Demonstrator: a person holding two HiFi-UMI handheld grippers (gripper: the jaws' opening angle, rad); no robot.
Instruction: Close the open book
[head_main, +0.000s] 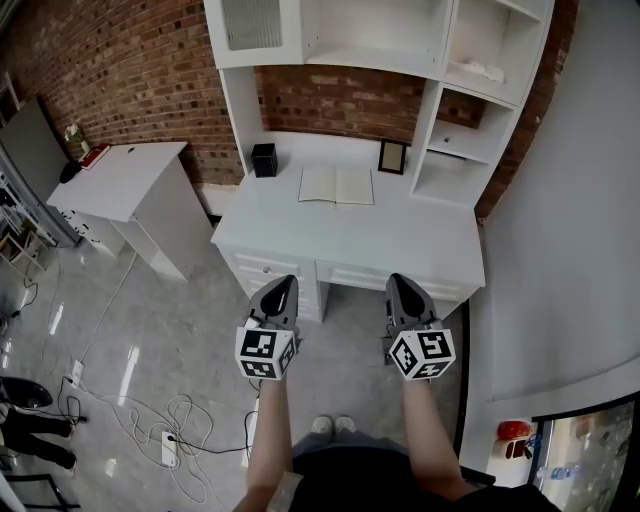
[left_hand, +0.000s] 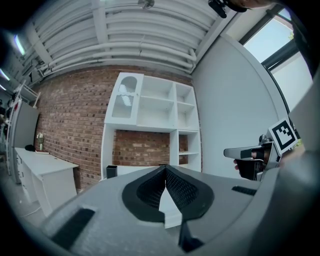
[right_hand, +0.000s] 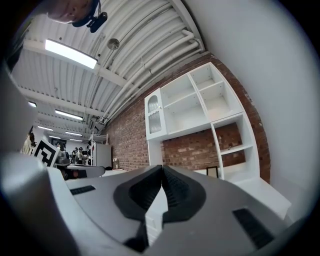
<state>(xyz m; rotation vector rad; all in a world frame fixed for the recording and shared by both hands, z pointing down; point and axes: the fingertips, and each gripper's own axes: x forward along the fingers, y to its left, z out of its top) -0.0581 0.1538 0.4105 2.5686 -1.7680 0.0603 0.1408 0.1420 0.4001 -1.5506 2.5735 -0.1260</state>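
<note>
An open book (head_main: 336, 185) lies flat on the white desk (head_main: 300, 235), near its back edge below the brick wall. My left gripper (head_main: 283, 282) and my right gripper (head_main: 398, 281) are held side by side in front of the desk, short of its front edge and well away from the book. Both point level toward the desk with their jaws shut and nothing between them. In the left gripper view the left gripper (left_hand: 165, 168) has its tips meeting. The right gripper view shows the right gripper (right_hand: 162, 167) the same way. Neither gripper view shows the book.
A black pen holder (head_main: 264, 160) and a small picture frame (head_main: 392, 157) stand at the desk's back. White shelves (head_main: 470, 110) rise above and to the right. A second white table (head_main: 125, 185) stands left. Cables and a power strip (head_main: 168, 448) lie on the floor.
</note>
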